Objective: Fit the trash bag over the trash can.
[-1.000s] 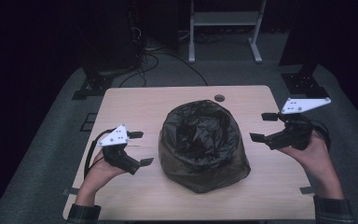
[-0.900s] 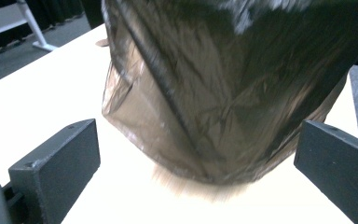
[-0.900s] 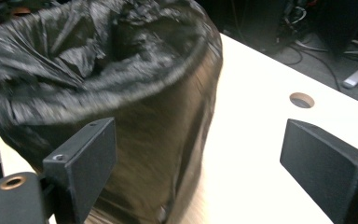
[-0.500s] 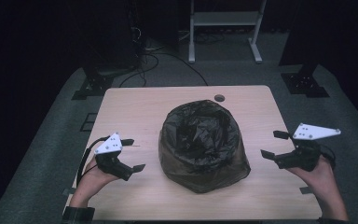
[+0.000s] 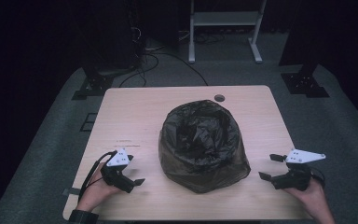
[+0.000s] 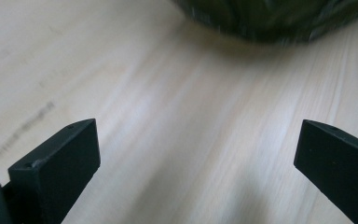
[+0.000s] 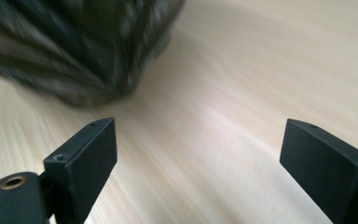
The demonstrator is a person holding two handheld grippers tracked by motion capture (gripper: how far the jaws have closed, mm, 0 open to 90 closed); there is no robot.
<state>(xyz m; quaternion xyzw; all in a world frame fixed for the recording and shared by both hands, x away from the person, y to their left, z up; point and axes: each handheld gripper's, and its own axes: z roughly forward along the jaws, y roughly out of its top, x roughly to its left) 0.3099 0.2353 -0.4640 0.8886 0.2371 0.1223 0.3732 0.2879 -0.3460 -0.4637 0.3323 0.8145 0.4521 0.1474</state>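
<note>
A black bag (image 5: pixel 201 145) sits mid-counter (image 5: pixel 135 112). The left gripper (image 5: pixel 131 179) and right gripper (image 5: pixel 269 168) flank it, fingers spread and empty. The thin film could slip or tear if pinched carelessly.

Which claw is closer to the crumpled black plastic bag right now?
Left, narrowly. The left claw sits just off the crumpled black plastic bag's near-left side, open. The right claw is off its near-right side, open, slightly farther away.

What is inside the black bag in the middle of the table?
The black bag stands open at the top; the high view shows just dark crumpled plastic lining inside. Whether anything lies at its bottom, or what holds it up, is hidden by the folds.
</note>
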